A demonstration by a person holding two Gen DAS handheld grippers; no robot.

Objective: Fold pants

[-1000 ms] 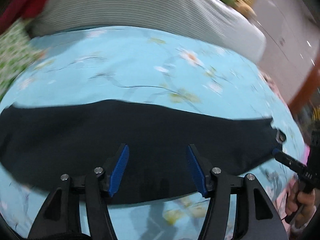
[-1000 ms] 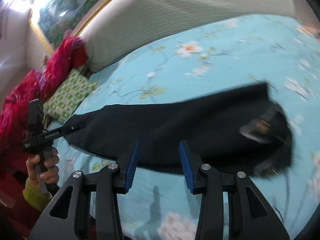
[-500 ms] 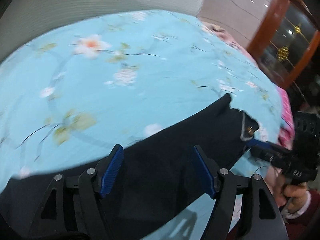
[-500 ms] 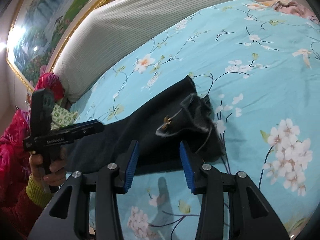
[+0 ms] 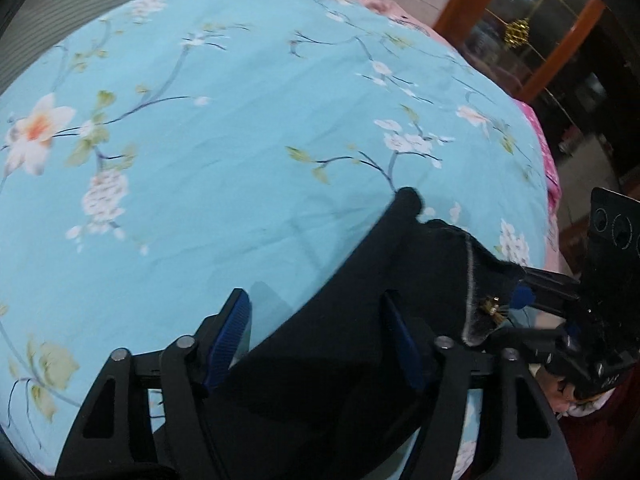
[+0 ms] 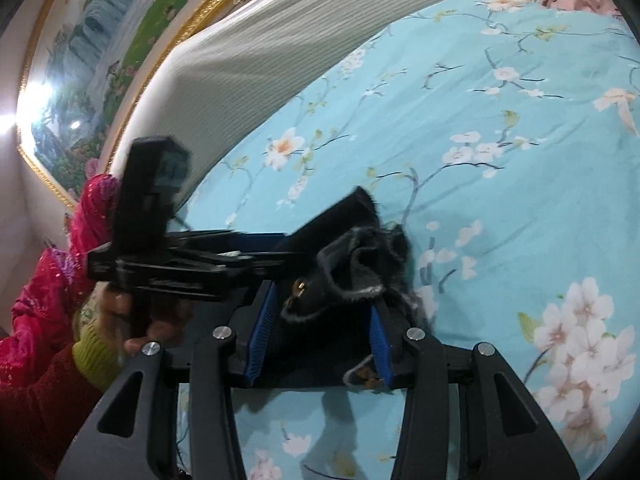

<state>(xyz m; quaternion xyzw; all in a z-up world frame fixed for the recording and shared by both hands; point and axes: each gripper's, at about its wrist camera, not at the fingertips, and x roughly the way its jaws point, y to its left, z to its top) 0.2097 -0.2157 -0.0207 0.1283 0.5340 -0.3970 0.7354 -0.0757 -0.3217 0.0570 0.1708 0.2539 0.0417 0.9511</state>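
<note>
Black pants (image 5: 360, 320) lie on a turquoise floral bedsheet (image 5: 240, 140); their waistband end with a small gold clasp (image 5: 490, 310) is bunched up. My left gripper (image 5: 316, 340) is open, its jaws straddling the pants' edge. My right gripper (image 6: 322, 340) is open around the bunched waistband (image 6: 352, 264). In the right wrist view the left gripper (image 6: 224, 256) reaches in from the left beside the bunch. In the left wrist view the right gripper (image 5: 552, 296) sits at the waistband's right side.
A grey ribbed headboard cushion (image 6: 248, 64) runs along the bed's far side, with a framed painting (image 6: 80, 72) above. Red clothing (image 6: 48, 300) lies at the left. A pink blanket edge (image 5: 548, 160) and a wooden door frame (image 5: 560, 40) lie to the right.
Both grippers have moved together toward the waistband end. The pants went from lying stretched out long to being bunched at the waistband between the two grippers.
</note>
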